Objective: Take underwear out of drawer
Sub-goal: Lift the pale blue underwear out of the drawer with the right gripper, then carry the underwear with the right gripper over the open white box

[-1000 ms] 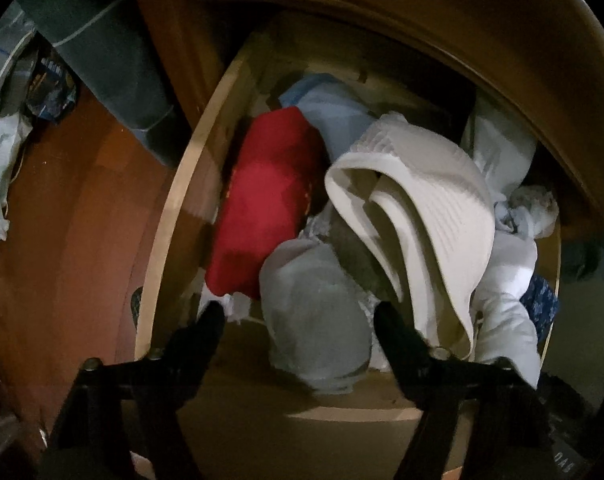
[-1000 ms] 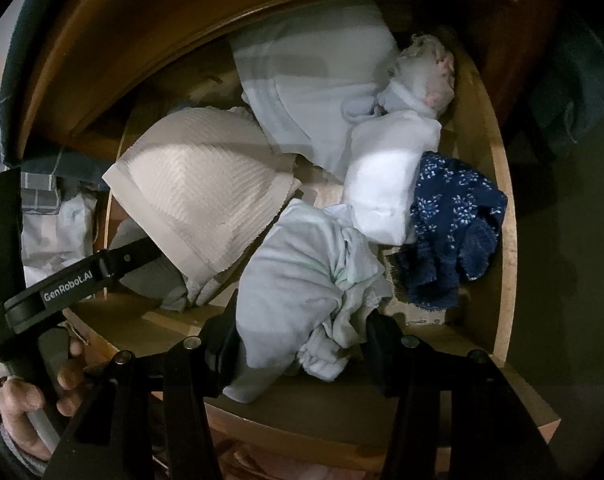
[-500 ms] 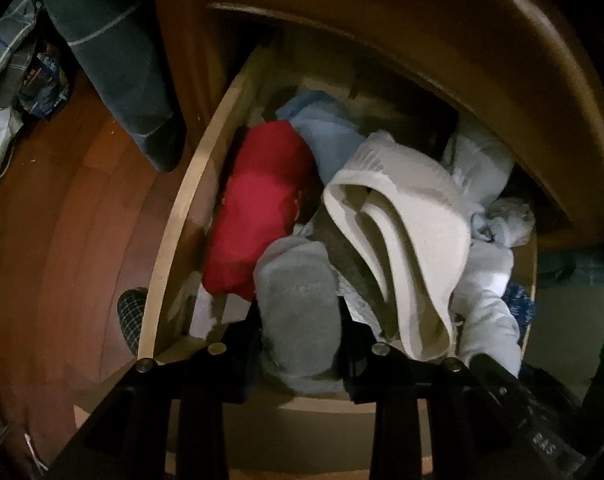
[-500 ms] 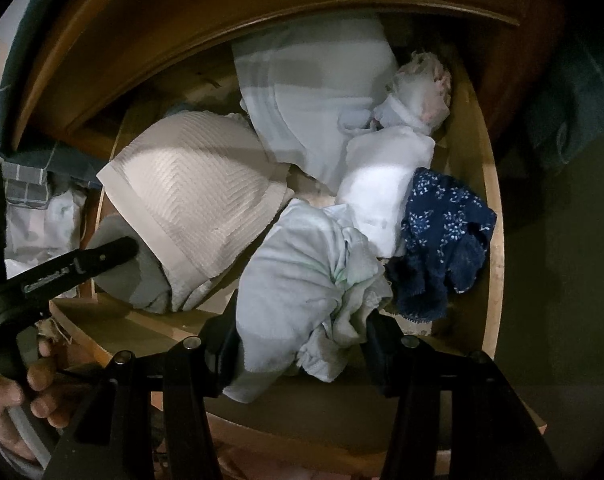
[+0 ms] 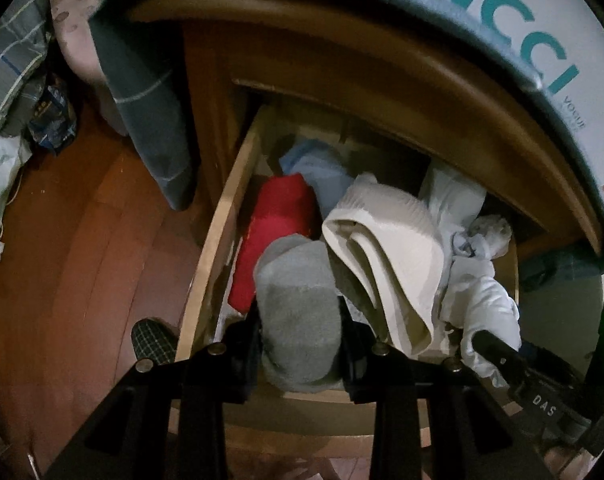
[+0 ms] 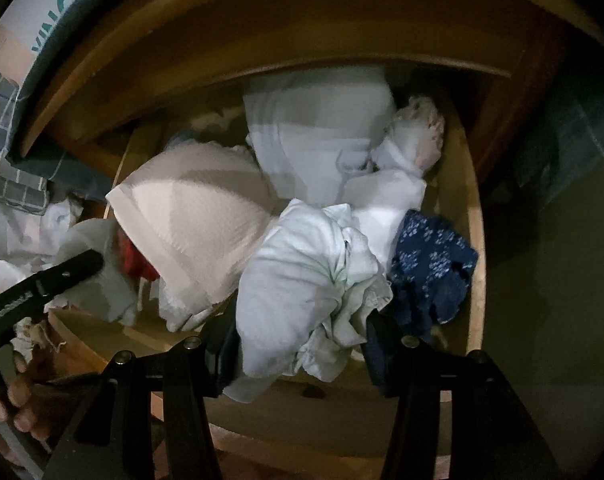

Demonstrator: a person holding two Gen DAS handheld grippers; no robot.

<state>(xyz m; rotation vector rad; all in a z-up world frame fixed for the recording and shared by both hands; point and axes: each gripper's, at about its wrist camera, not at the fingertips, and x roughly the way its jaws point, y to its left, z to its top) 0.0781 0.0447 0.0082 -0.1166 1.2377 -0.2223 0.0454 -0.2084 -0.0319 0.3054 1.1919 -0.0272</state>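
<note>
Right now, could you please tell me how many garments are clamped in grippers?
2. The left gripper pinches a grey knitted garment at the wooden drawer's front left; the right gripper pinches a pale crumpled garment at its front right.

The wooden drawer (image 5: pixel 218 236) stands pulled out, crammed with folded clothes. Along its left wall lies a red piece (image 5: pixel 274 236), a pale blue one (image 5: pixel 322 172) behind it toward the back. A cream ribbed garment (image 6: pixel 190 224) sits mid-drawer. Against the right wall is a navy floral piece (image 6: pixel 430 264), with what looks like white cloth (image 6: pixel 322 140) at the back edge. Beyond the left wall, the wooden floor (image 5: pixel 70 264) carries a checked slipper (image 5: pixel 152 340).
</note>
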